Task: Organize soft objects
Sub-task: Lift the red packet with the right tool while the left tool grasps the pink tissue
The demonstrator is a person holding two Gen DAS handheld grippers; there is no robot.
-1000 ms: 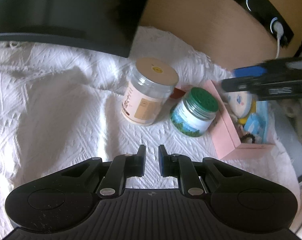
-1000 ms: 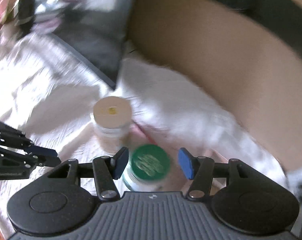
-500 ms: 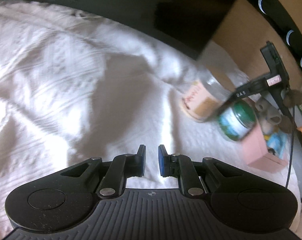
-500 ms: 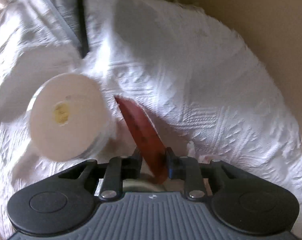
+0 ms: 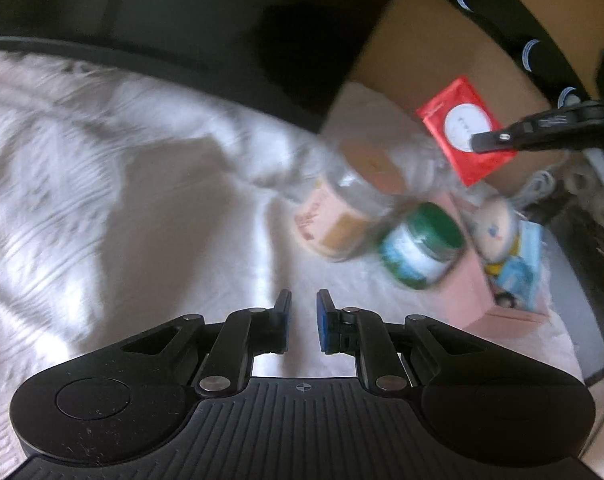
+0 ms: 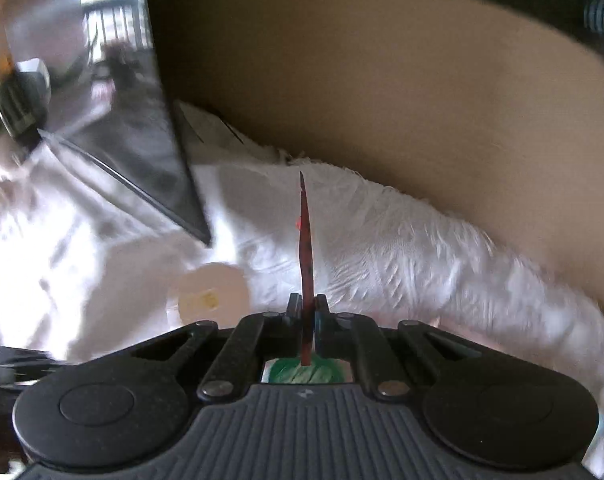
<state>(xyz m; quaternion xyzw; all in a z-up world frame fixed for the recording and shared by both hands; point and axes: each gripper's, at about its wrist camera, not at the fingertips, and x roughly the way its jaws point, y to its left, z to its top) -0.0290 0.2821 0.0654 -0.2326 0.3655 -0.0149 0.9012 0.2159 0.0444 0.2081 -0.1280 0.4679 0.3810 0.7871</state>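
A: Packet (image 5: 465,132) status: red, flat, clamped in our right gripper (image 6: 306,312), whose jaws have just been closing on it. It's held clear above the cloth (image 5: 102,208), at 1 o'clock from the tan-lid jar (image 5: 341,208).

B: Left gripper (image 5: 302,314)?

A: Nearly together, nothing in it. We're mid-carry; next we need a drop spot, probably the pink box (image 5: 481,300) at 4 o'clock of the green-lid jar (image 5: 421,244).

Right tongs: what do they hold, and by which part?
The right tongs pinch a flat red packet by one edge, lifted clear of the jars. The left tongs hold nothing.
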